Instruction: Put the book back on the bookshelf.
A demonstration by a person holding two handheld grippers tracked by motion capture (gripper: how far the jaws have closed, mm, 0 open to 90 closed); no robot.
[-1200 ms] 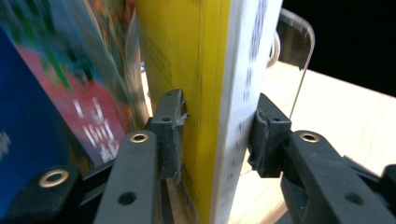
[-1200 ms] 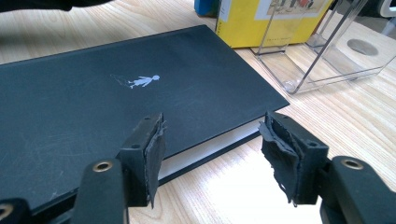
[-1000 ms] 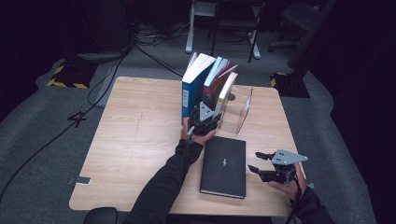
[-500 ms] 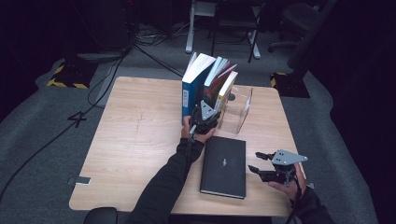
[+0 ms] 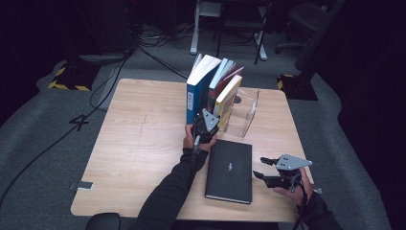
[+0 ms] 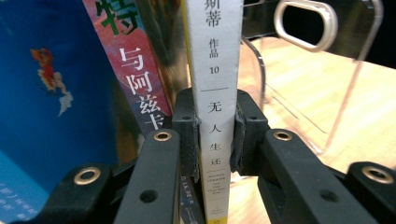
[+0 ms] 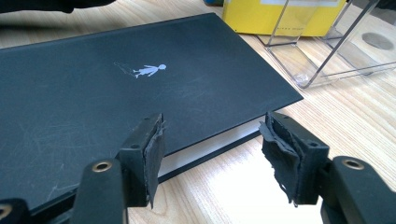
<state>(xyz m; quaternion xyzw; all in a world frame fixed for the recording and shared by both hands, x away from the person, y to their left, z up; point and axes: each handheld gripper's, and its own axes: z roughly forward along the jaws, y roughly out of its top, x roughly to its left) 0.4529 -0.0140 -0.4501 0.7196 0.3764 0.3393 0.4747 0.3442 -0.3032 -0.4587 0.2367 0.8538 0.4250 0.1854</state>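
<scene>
A yellow-and-white book [image 5: 226, 99] stands upright beside a clear plastic bookstand [image 5: 245, 112], next to a blue book [image 5: 197, 91] and a dark red one [image 5: 215, 91]. My left gripper [image 5: 207, 125] is shut on the spine of the yellow-and-white book [image 6: 217, 93], its pads [image 6: 189, 140] pressed on both covers. A black book [image 5: 230, 170] lies flat on the table in front. My right gripper [image 5: 267, 173] hovers open at that book's right edge; the black book [image 7: 116, 88] lies just ahead of its open pads [image 7: 154, 149].
The wooden table [image 5: 139, 129] has bare surface on the left half. The clear bookstand [image 7: 322, 51] stands past the black book. Chairs and cables lie on the grey floor behind the table; a small grey tag [image 5: 81, 185] sits at the front left corner.
</scene>
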